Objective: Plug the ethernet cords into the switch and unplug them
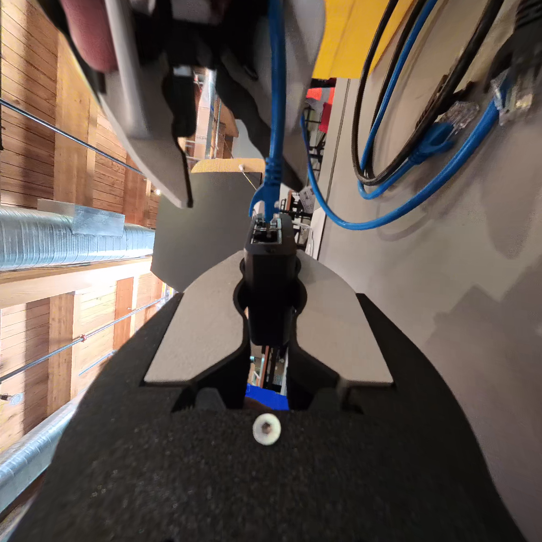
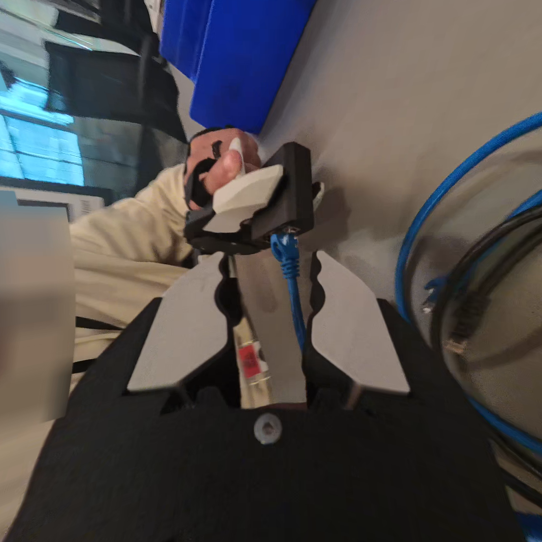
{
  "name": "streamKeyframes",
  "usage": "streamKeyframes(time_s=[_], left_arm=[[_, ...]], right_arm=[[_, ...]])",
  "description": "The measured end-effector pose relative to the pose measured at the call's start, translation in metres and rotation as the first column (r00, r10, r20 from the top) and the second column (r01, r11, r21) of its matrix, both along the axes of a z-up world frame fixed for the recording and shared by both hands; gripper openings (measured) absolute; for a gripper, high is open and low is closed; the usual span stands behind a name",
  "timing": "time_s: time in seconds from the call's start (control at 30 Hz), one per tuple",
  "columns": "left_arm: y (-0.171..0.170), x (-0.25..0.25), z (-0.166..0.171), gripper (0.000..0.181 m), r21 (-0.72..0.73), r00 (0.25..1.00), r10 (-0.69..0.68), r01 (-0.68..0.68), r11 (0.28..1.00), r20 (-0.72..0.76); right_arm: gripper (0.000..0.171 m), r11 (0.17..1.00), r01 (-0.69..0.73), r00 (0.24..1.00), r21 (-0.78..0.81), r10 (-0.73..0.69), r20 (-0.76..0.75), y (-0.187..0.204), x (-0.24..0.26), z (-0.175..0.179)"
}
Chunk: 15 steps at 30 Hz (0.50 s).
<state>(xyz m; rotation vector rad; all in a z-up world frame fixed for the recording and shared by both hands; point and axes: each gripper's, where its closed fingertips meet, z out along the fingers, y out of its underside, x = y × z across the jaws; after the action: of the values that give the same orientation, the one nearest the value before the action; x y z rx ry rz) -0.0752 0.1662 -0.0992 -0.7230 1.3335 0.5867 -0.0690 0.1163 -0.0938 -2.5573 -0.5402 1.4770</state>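
One blue cord sits plugged into the switch clamped by left tongs; right tongs gape around it.

Grey table, matte. On it: loose blue cables w/ black cable coiled together; blue bin at far end.

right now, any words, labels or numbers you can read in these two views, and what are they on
None can be read.
Red sticker on the cream cable between the right gripper's fingers: print blurred.
White tags far behind the switch: too small.
White panel with dark lines, beyond the sleeve: blurred.
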Motion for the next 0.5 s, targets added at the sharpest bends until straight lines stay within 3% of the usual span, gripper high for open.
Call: streamKeyframes(time_s=[0.2, 0.33, 0.5], left_arm=[[-0.001, -0.002, 0.002, 0.025, 0.01, 1.0, 0.008, -0.008, 1.0, 0.003], [0.0, -0.003, 0.004, 0.025, 0.013, 1.0, 0.014, -0.014, 1.0, 0.01], [0.0, -0.002, 0.002, 0.025, 0.015, 1.0, 0.021, -0.021, 1.0, 0.0]], right_arm=[[0.037, 0.984, 0.0, 0.998, -0.18, -0.011, -0.059, 0.008, 0.001, -0.003], [0.025, 0.978, 0.035, 0.994, -0.205, -0.055, -0.092, 0.012, 0.001, -0.007], [0.023, 0.976, 0.052, 0.99, -0.209, -0.078, -0.117, 0.012, 0.001, -0.009]])
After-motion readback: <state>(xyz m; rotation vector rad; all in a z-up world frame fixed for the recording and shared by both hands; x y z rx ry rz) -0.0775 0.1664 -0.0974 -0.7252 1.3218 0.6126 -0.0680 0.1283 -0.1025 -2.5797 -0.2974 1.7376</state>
